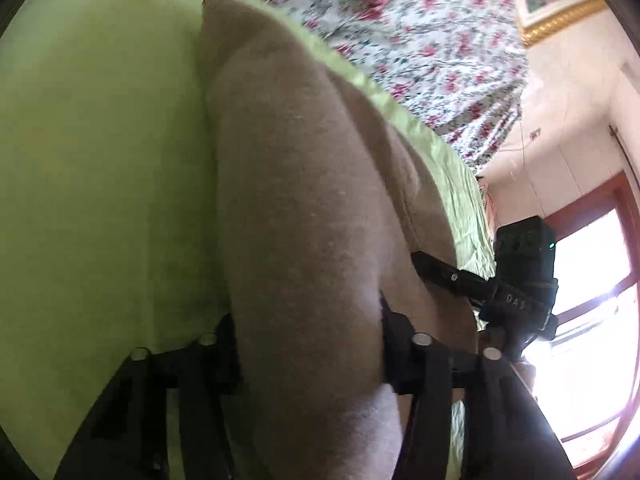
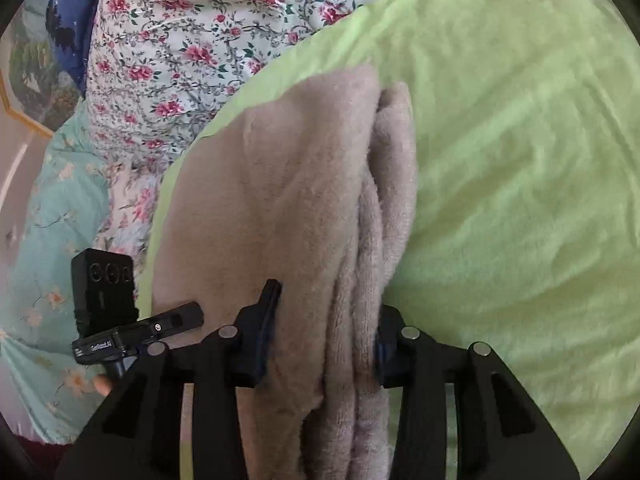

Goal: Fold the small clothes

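Clamping the beige fleece garment [image 1: 304, 208] [image 2: 288, 200] with left gripper [image 1: 308, 344]. Pinching its bunched layers with right gripper [image 2: 326, 328]. Resting over the green sheet [image 2: 520, 160] [image 1: 100, 160].

A green sheet [image 2: 520, 160] covers the near part of the bed, lightly creased. Beyond it lies a floral sheet [image 2: 180, 40], white with pink roses, rumpled. Beside that, at the left of the right wrist view, is a pale blue flowered cloth [image 2: 48, 260], and a dark blue cloth [image 2: 80, 12] shows at the top left. A gold-framed picture [image 1: 560, 8] hangs on the wall. A red-framed window [image 1: 592, 280] glares bright.
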Demonstrator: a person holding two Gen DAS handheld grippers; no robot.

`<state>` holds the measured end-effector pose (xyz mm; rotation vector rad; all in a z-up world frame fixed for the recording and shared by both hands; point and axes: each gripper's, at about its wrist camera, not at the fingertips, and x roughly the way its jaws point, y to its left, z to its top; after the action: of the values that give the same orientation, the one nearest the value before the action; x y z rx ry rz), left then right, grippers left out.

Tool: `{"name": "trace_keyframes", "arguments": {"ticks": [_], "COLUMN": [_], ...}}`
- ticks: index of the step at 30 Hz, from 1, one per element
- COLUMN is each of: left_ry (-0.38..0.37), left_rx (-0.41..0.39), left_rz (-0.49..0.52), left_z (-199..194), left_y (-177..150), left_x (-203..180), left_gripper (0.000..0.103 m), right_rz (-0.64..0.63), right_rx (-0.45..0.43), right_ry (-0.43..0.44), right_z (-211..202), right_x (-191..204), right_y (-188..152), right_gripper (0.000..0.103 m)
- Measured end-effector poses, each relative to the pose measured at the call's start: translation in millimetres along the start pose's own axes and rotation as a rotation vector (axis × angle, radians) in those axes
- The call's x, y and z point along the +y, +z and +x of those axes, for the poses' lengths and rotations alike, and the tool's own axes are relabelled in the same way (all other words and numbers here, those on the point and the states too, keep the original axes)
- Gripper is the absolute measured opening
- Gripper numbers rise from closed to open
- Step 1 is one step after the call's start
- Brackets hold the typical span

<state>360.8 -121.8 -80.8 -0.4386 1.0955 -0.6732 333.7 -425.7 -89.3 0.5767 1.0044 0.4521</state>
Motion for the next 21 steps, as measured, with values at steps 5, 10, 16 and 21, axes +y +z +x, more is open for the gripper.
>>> {"name": "trace_keyframes", "arguments": {"ticks": [5, 10, 16, 21], "left_ry": [0.033, 0.104, 0.187, 0.236], "left_rx": [-0.055, -0.087, -0.072, -0.072], "left_rz": [0.077, 0.074, 0.011, -0.077], "left_z": [-68.4, -146.8, -173.3, -172.7], "left_y": [-23.9, -57.6, -95.5, -116.6], "left_x": [-9.8, 14.3, 58.9, 90.9], "left_gripper": [0.045, 0.045, 0.05, 0.077], "right_rz": [-0.056, -0.086, -0.084, -0.063], "right_rx": [-0.049, -0.017, 0.064, 0.096], "right_ry": [0.065, 0.198, 0.257, 0.187], "right_z": [-8.4, 26.4, 83.9, 108.0], "right_x": [47.4, 103.2, 140.0, 135.1], "right_y": [-16.9, -52.8, -93.7, -112.0], "right_gripper": [0.033, 0.033, 0.033, 0.044]}}
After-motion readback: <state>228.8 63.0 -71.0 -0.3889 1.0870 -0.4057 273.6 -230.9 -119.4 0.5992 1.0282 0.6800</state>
